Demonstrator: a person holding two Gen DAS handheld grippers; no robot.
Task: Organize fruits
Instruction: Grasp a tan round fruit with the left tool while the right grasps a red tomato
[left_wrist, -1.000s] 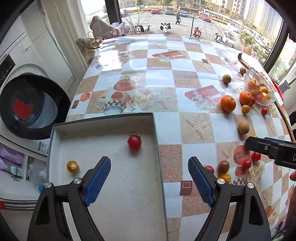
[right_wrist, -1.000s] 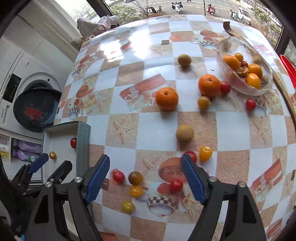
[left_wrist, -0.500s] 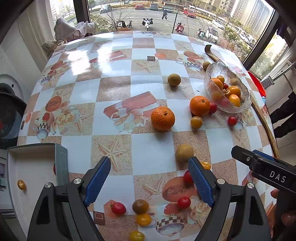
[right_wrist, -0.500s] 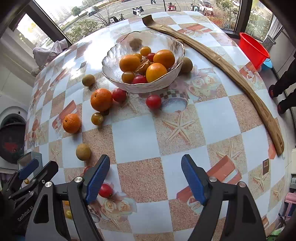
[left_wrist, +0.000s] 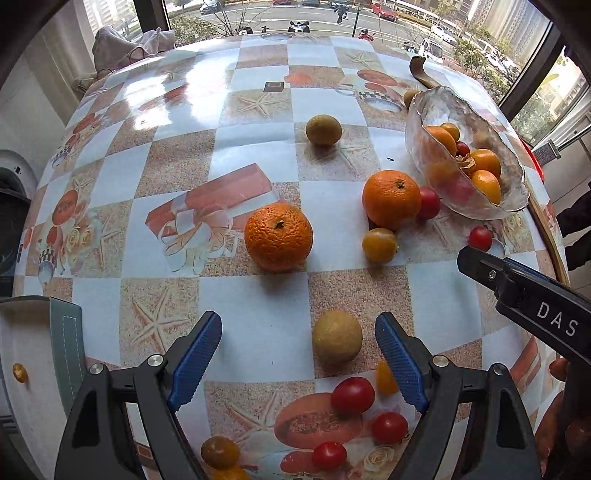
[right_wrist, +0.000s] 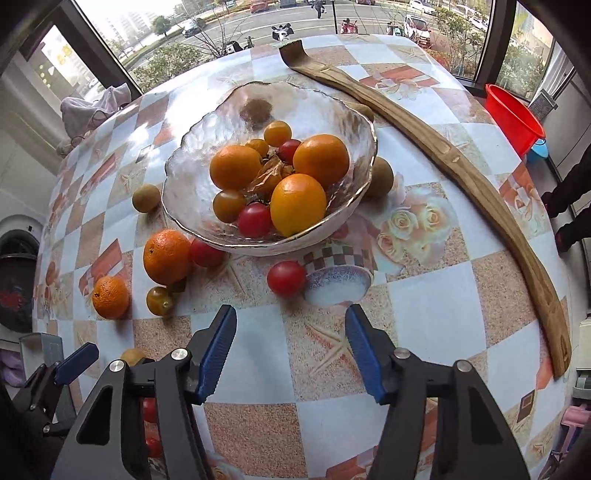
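The table (left_wrist: 258, 110) wears a checkered cloth of pale blue and sandy brown squares, printed with starfish, roses and cups. Oranges (left_wrist: 278, 236) are bright orange, cherry tomatoes (left_wrist: 352, 394) red and yellow, round fruits (left_wrist: 337, 341) tan. The bowl (right_wrist: 184, 184) is clear glass; the bucket (right_wrist: 513, 118) red; gripper pads (left_wrist: 195, 356) blue.

White capitals "DAS" stand on the black body of the right tool (left_wrist: 480, 264), seen at the right edge of the left wrist view; no other text is legible.
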